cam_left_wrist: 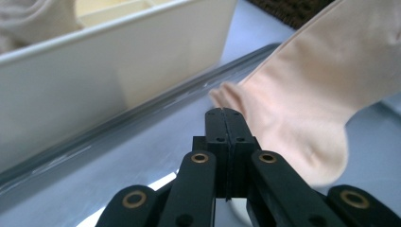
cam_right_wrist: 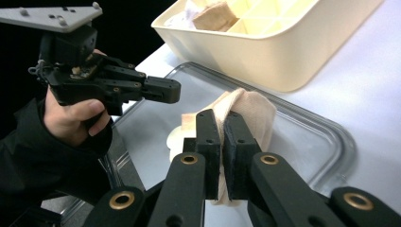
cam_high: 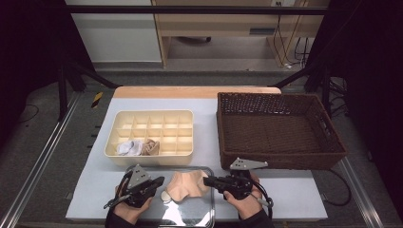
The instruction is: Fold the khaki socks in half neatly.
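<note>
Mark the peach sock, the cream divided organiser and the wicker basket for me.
peach sock (cam_high: 184, 184): high view, middle of the fabric on the clear tray.
cream divided organiser (cam_high: 153, 160): high view, its near outer wall.
wicker basket (cam_high: 280, 160): high view, its near woven wall.

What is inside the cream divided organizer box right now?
In the organizer box, the front-left compartments hold a white rolled sock and a tan one beside it. The other compartments look empty; the box floor beneath the socks is covered.
</note>
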`<state>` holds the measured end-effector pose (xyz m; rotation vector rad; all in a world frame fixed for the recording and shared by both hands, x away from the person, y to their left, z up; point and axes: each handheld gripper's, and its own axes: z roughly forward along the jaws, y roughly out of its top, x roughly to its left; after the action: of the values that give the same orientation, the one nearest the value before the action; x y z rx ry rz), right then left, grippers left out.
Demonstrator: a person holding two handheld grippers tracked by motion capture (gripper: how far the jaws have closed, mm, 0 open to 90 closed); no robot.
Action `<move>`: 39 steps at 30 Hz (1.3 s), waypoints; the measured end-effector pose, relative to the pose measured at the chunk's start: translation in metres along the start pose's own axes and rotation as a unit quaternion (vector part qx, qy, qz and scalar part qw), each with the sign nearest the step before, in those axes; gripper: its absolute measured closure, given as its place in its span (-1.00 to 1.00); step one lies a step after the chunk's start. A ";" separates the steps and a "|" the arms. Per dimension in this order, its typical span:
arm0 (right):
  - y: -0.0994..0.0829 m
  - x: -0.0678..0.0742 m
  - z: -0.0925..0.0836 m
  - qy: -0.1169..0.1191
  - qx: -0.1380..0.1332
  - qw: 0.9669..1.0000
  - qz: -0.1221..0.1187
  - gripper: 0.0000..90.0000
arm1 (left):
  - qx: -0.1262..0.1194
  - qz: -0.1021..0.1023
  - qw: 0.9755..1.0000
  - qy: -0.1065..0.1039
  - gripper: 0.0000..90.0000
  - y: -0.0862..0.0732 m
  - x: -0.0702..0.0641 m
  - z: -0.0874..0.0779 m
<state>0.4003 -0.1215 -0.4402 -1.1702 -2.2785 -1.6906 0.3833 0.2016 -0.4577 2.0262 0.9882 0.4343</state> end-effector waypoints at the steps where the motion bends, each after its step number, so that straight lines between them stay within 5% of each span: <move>1: 0.001 0.001 0.001 0.001 -0.001 1.000 -0.002 0.93 | 0.001 0.000 1.000 0.000 0.99 -0.002 0.001 0.000; 10: 0.007 0.012 0.020 0.017 0.015 1.000 -0.014 0.92 | 0.021 0.016 1.000 -0.008 0.99 -0.011 -0.007 0.004; 18: 0.011 0.021 0.054 -0.005 0.057 0.998 -0.038 0.92 | 0.027 0.019 0.999 -0.012 0.99 -0.013 -0.008 0.008; 31: 0.007 0.022 0.096 -0.015 0.104 0.994 -0.042 0.90 | 0.030 0.020 0.999 -0.015 0.99 -0.013 -0.008 0.011; 35: 0.000 0.021 0.107 -0.032 0.124 0.991 -0.047 0.82 | 0.028 0.020 0.999 -0.015 0.99 -0.013 -0.008 0.010; 39: -0.002 0.022 0.110 -0.026 0.123 0.991 -0.041 0.60 | 0.027 0.019 0.999 -0.016 0.99 -0.012 -0.007 0.010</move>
<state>0.4240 -0.0171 -0.4749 -1.0942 -2.5107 -1.3667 0.3784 0.1950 -0.4733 2.0957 0.9538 0.3990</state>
